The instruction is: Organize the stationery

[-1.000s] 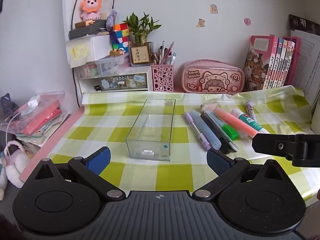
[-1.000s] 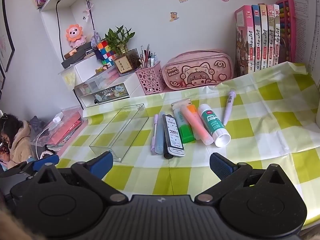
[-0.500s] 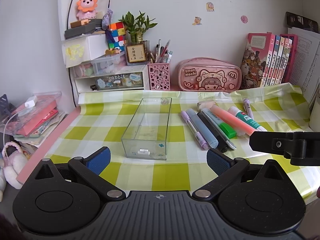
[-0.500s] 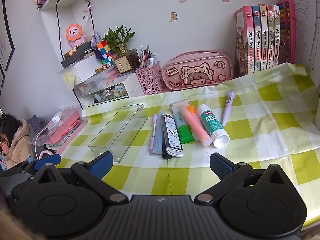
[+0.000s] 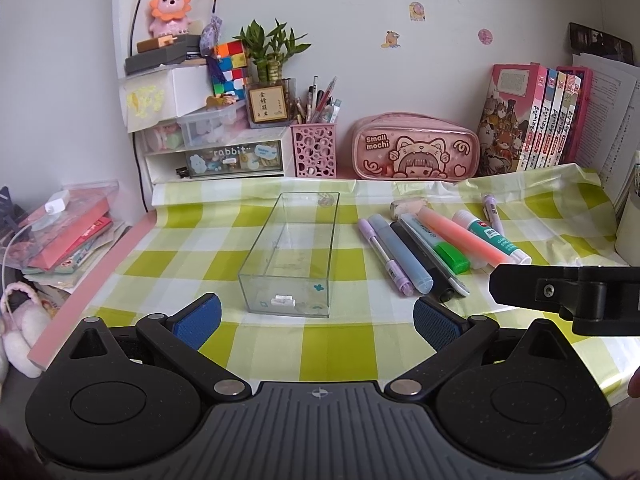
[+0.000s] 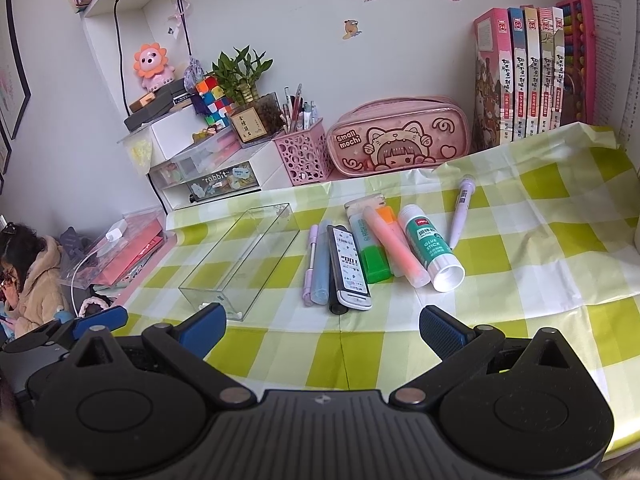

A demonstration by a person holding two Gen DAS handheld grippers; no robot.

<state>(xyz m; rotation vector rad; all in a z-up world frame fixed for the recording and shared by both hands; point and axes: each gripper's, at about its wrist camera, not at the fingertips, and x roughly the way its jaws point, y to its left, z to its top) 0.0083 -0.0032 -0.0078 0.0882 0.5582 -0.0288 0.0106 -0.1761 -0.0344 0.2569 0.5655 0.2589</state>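
Observation:
An empty clear plastic box (image 5: 291,258) (image 6: 244,258) lies on the green checked cloth. To its right lie several items in a row: a purple pen (image 5: 386,256) (image 6: 310,264), a blue marker (image 5: 400,254), a black-and-white marker (image 6: 347,268), a green highlighter (image 6: 370,254), an orange highlighter (image 5: 460,236) (image 6: 394,246), a glue stick (image 5: 492,238) (image 6: 432,246) and a small purple pen (image 6: 460,210). My left gripper (image 5: 316,320) is open and empty, just in front of the box. My right gripper (image 6: 322,326) is open and empty, in front of the markers.
At the back stand a pink pencil case (image 5: 414,148), a pink pen cup (image 5: 314,148), a drawer unit (image 5: 216,158) and books (image 5: 532,120). A pile of packets (image 5: 64,232) lies left of the cloth. The right gripper's finger (image 5: 560,288) shows in the left view.
Both grippers have crept slightly forward toward the desk items. Nothing on the cloth has moved, and both grippers stay open.

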